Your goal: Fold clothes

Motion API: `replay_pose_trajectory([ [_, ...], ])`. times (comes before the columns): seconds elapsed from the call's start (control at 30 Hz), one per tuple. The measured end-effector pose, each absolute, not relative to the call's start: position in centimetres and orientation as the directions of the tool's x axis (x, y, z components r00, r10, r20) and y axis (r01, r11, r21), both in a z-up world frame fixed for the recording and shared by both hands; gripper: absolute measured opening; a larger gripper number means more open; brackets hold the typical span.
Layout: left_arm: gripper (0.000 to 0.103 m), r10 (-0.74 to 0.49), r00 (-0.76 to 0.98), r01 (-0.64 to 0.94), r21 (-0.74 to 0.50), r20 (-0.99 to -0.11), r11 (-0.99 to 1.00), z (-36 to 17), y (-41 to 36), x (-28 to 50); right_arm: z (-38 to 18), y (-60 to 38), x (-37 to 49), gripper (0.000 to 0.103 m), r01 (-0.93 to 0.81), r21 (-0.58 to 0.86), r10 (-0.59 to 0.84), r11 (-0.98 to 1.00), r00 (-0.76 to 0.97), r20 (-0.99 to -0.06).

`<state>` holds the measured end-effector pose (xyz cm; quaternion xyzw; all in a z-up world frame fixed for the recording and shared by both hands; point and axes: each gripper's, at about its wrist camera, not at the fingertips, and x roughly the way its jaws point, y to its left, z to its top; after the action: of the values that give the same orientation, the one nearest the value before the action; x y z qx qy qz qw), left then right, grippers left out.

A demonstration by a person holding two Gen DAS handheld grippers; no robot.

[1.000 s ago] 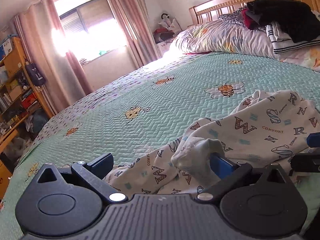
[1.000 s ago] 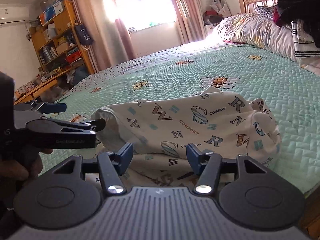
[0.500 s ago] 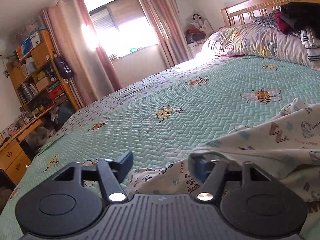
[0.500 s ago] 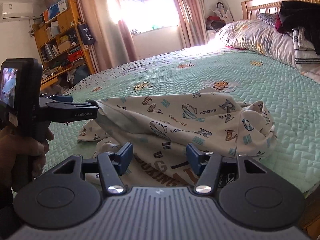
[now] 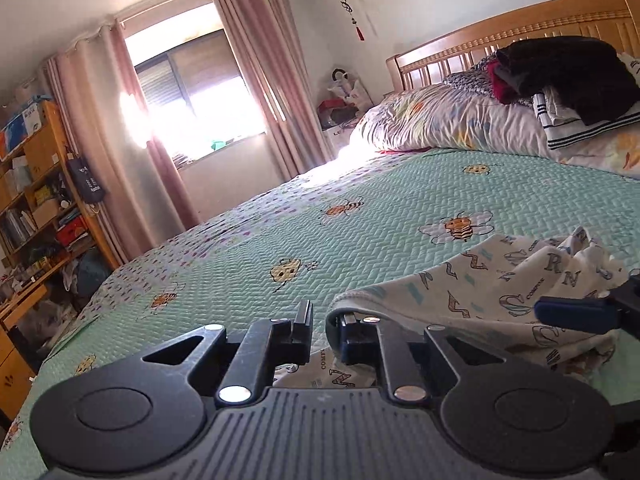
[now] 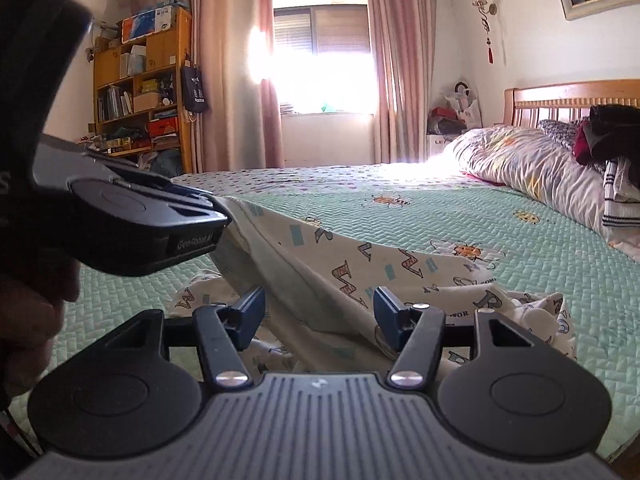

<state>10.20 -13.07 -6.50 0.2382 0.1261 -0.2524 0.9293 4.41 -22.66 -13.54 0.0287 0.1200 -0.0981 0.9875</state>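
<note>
Clearly one garment [image 6: 360, 264], two tools, left tool [image 5: 324, 326] gripping hem

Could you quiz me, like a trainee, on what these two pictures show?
1. True or false: the left gripper has pinched an edge of the letter-print garment.
2. How do the right gripper's fingers stand? A shut on cloth; B apart, gripping nothing; C out of view.
3. Fill in: the bedspread is printed with ____.

Key: 1 true. 2 B. 3 bees.
</note>
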Motion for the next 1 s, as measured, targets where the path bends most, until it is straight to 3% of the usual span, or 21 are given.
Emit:
replay_pose_trajectory([
  [0.3,0.02,-0.477,0.834,0.551,0.354,-0.277,0.756,-3.9,-12.0,6.3,-12.3,-22.4,4.5,0.065,0.352,0.021,-0.348,0.936,0.931,-0.107],
  [0.37,0.021,-0.481,0.836,0.547,0.348,-0.263,0.761,-3.7,-11.9,5.5,-12.2,-22.6,4.1,0.078,0.407,-0.015,-0.407,0.913,0.911,-0.065],
  [0.43,0.023,-0.485,0.839,0.544,0.341,-0.248,0.767,-3.4,-11.8,4.6,-12.4,-22.9,4.2,0.083,0.458,-0.054,-0.46,0.887,0.886,-0.06],
  [0.6,0.023,-0.487,0.844,0.536,0.326,-0.224,0.779,-2.8,-11.4,3.2,-14.4,-25.2,4.7,0.083,0.517,-0.104,-0.527,0.849,0.822,-0.217],
  [0.67,0.024,-0.475,0.852,0.523,0.323,-0.222,0.788,-2.7,-11.1,3.2,-14.8,-26.5,4.0,0.082,0.564,-0.077,-0.564,0.822,0.791,-0.236],
  [0.77,0.033,-0.448,0.864,0.501,0.317,-0.229,0.805,-3.0,-10.6,3.6,-13.6,-28.7,1.7,0.082,0.617,0.009,-0.609,0.787,0.778,-0.153],
  [1.0,0.033,-0.443,0.86,0.506,0.32,-0.252,0.801,-4.2,-10.8,3.9,-12.0,-29.7,1.1,0.076,0.628,-0.04,-0.629,0.777,0.774,-0.077],
])
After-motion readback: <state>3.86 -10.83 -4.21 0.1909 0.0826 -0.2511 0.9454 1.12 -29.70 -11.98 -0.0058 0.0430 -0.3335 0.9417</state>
